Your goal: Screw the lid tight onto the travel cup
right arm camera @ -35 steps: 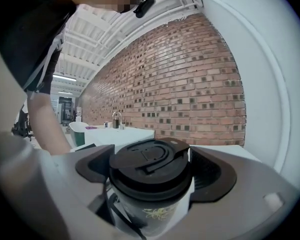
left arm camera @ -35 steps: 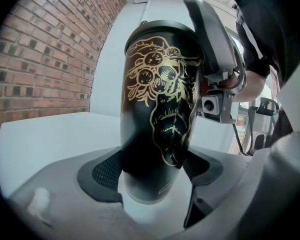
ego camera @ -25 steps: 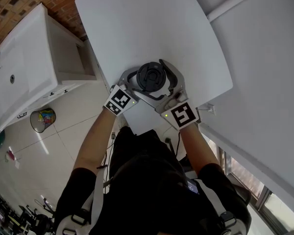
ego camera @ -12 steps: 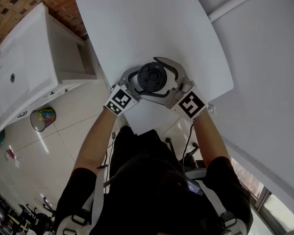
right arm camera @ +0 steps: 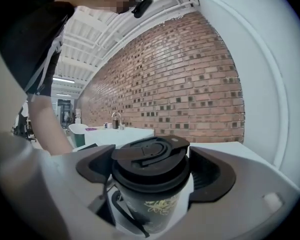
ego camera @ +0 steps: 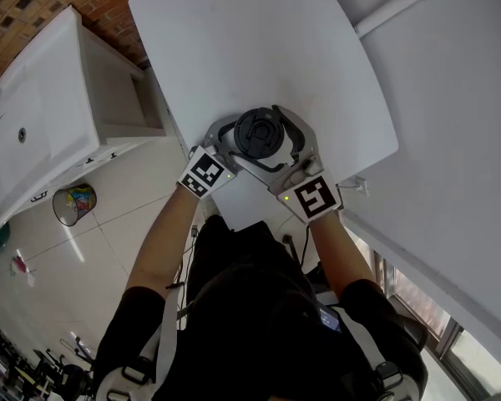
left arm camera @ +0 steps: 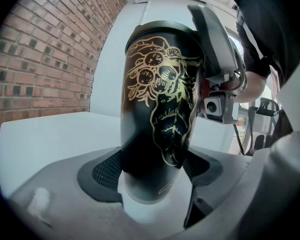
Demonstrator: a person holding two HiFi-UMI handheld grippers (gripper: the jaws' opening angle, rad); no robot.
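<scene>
Black with a gold drawing, the travel cup (left arm camera: 157,109) stands upright on the white table (ego camera: 234,48), towards the edge nearest the person, and both tools are on it. The left gripper (left arm camera: 152,168) is clamped low on the cup's body, pads pressed in on either side, and that's the anchor. Up top, the right gripper (right arm camera: 150,170) has the black lid (right arm camera: 150,156) between its jaws; they've just been closing, and the pads now meet the lid's rim on both sides. So we're mid-screw, I'd say, with a fresh bite for another turn. To do it well, keep the left grip dead steady so the cup can't spin. Hold the right jaws level with the rim so the lid doesn't cock on its thread, and turn about the cup's own axis rather than dragging it sideways. Some things can't be read. The seam where lid meets cup sits behind the pads, so there's no telling how far the thread has run. The left gripper's own body cuts off the cup's foot, and in the head view the lid covers nearly the whole cup.
</scene>
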